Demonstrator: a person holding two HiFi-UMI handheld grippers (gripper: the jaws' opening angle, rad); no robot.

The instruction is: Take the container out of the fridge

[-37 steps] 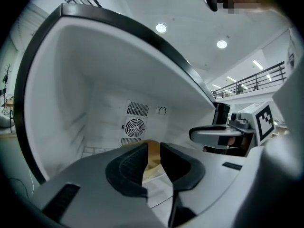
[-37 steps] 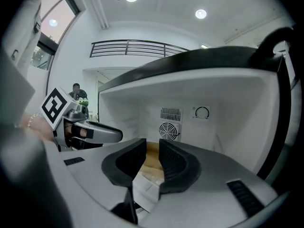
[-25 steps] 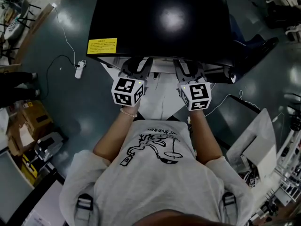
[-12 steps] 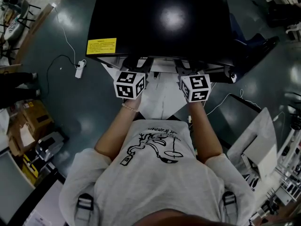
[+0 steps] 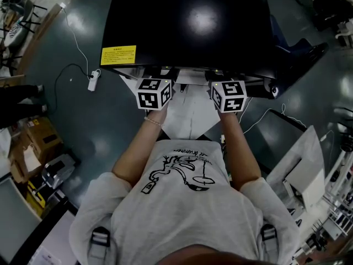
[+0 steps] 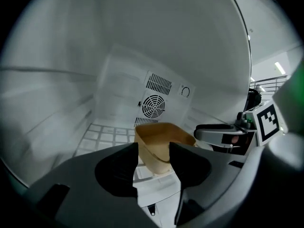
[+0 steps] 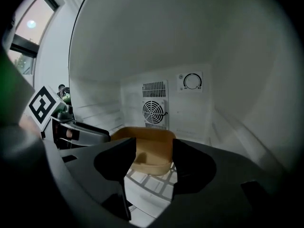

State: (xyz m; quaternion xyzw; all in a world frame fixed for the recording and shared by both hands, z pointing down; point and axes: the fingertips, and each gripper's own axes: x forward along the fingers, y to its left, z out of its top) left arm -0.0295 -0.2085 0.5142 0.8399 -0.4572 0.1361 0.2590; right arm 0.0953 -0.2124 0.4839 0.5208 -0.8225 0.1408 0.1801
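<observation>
A tan open container (image 6: 164,144) (image 7: 149,148) stands on the white wire shelf (image 6: 107,137) inside the fridge (image 5: 187,21), in front of the round fan vent (image 7: 155,110). My left gripper (image 6: 153,158) points at its left side. The jaws have just been opening and now stand apart, with the container just beyond the tips and nothing pressed. My right gripper (image 7: 153,153) faces the container's near right side, its jaws likewise just opened and empty. In the head view only the two marker cubes (image 5: 154,93) (image 5: 228,95) show, at the fridge mouth.
The fridge's black top carries a yellow label (image 5: 119,54). White walls close in on both sides of the shelf, and a dial (image 7: 192,81) sits on the back wall. A power strip (image 5: 94,81) and cardboard boxes (image 5: 38,139) lie on the floor at left.
Both grippers have slid forward into the fridge mouth. Their dark jaw bodies, visible ahead of the cubes a second ago, are now hidden under the fridge's top edge.
</observation>
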